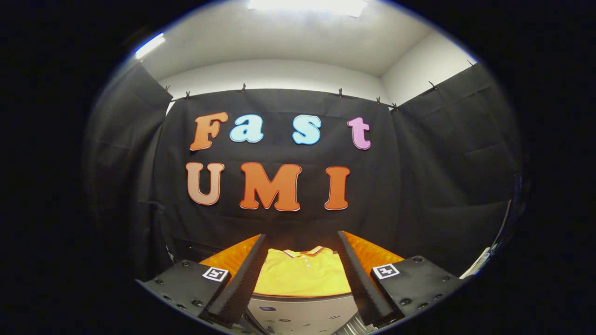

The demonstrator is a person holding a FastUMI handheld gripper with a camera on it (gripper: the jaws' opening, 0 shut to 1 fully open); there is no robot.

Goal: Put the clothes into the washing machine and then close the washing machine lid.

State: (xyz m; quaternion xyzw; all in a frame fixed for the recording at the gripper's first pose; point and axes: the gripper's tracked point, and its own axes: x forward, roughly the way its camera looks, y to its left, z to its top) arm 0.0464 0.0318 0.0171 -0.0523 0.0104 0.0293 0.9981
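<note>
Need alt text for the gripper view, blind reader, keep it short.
A folded yellow polo shirt lies flat just ahead of the open gripper, seen between its two spread fingers, neither touching it. Below the shirt sits a pale grey appliance panel; beyond hangs the booth's black cloth wall.

Bright ceiling light (307,5) glares overhead; dark cloth walls; fisheye-bent edges.

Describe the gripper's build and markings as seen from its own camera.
The gripper has two long, flat fingers with finely textured inner faces, tapering forward. Each sits on a black angular block fastened with round screws. Each block carries a small square black-and-white tag. The fingers stand apart, open, with a yellow polo shirt lying beyond them.
</note>
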